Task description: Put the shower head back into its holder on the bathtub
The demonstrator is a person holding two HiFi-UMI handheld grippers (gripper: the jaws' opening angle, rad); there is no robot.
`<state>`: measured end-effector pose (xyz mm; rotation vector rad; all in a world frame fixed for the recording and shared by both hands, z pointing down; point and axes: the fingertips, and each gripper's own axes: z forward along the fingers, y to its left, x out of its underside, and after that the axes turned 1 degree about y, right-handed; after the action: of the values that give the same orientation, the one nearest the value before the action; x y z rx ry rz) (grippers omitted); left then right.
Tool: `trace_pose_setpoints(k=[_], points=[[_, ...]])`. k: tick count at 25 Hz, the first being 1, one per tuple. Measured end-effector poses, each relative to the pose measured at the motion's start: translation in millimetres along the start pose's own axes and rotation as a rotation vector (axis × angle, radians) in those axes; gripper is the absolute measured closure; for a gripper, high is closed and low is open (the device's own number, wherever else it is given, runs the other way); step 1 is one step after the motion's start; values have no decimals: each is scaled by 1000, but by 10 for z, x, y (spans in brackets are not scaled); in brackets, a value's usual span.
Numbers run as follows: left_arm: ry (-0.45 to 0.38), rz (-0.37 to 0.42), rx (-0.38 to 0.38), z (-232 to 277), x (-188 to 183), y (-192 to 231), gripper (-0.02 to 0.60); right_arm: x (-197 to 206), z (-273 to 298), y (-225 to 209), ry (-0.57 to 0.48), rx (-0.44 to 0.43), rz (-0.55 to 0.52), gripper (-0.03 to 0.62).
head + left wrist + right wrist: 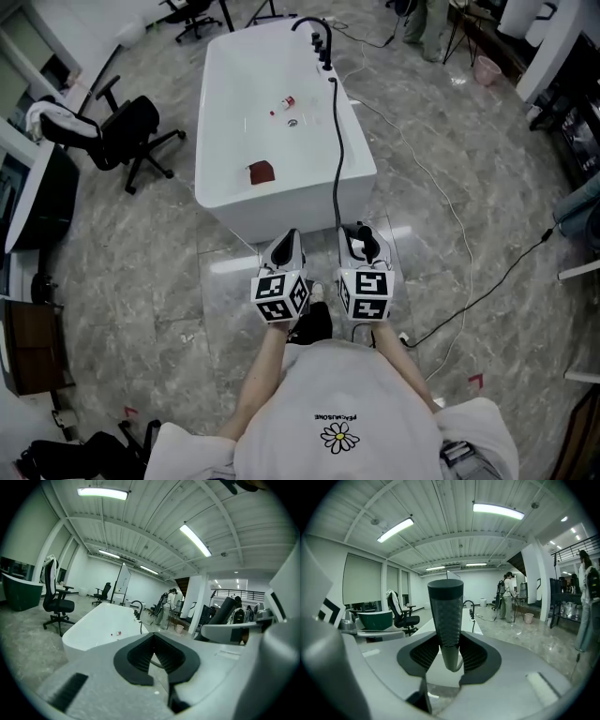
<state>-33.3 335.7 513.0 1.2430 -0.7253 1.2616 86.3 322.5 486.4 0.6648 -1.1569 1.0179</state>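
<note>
The white bathtub (225, 178) stands ahead of me, its black faucet and holder (322, 39) at the far right rim. A black hose (337, 150) runs from there along the tub's right side to the black shower head (367, 241). My right gripper (360, 246) is shut on that shower head, which stands upright between the pads (446, 616), short of the tub's near end. Beside it, my left gripper (284, 248) is shut with nothing in it (153, 656). The tub (96, 627) and faucet (137, 606) show in the left gripper view.
Inside the tub lie a small red-and-white item (288, 101) and a dark red piece (261, 170). A black office chair (127, 131) stands left of the tub. Cables (487, 281) cross the floor on the right. A person (506, 595) stands far behind the tub.
</note>
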Motion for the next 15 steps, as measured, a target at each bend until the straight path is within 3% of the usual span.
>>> trace_pose_setpoints(k=[9, 15], points=[[-21, -28, 52, 1034, -798, 717, 583, -741, 1114, 142, -25, 39, -56, 455], [28, 43, 167, 1527, -880, 865, 583, -1026, 1612, 151, -36, 59, -55, 454]])
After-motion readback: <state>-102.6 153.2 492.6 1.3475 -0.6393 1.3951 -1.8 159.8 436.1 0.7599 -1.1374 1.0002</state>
